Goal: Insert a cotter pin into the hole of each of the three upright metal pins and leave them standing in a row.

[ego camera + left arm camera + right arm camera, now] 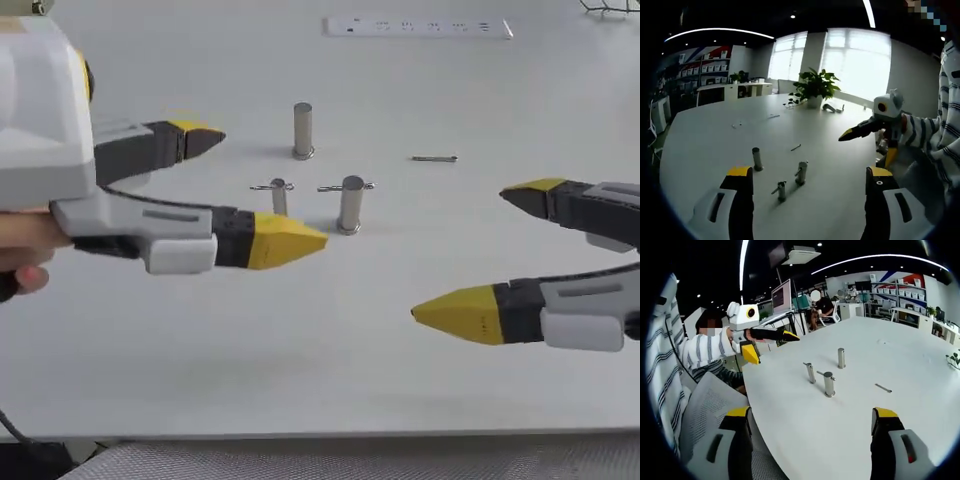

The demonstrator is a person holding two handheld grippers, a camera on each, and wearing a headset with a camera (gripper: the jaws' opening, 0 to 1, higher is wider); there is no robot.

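Three metal pins stand upright on the white tabletop (pixel 300 350). Landmark is the bare pin (pixel 303 130), with nothing through its top. Nearer you than the bare pin and slightly to its left stands the thin pin (pixel 279 197), with a cotter pin (pixel 266 186) crosswise through its top. Nearer you and to the right of the bare pin stands the thick pin (pixel 351 204), with a second cotter pin (pixel 338 187) crosswise through its head. Together with the bare pin they form a triangle, not a row. The loose cotter pin (pixel 434 158) lies flat to the right of the bare pin, well apart from it and touching nothing else. Your left claw (pixel 809 172) is left of the bare pin and nearer you, jaws spread wide, gripping nothing; in the head view its lower yellow tip sits just in front of the thin pin. Your right claw (pixel 458 253) is well to the right of the bare pin and nearer you, past the loose cotter pin, also spread wide and empty. A power strip (pixel 417 27) lies far behind the bare pin, off to the right.
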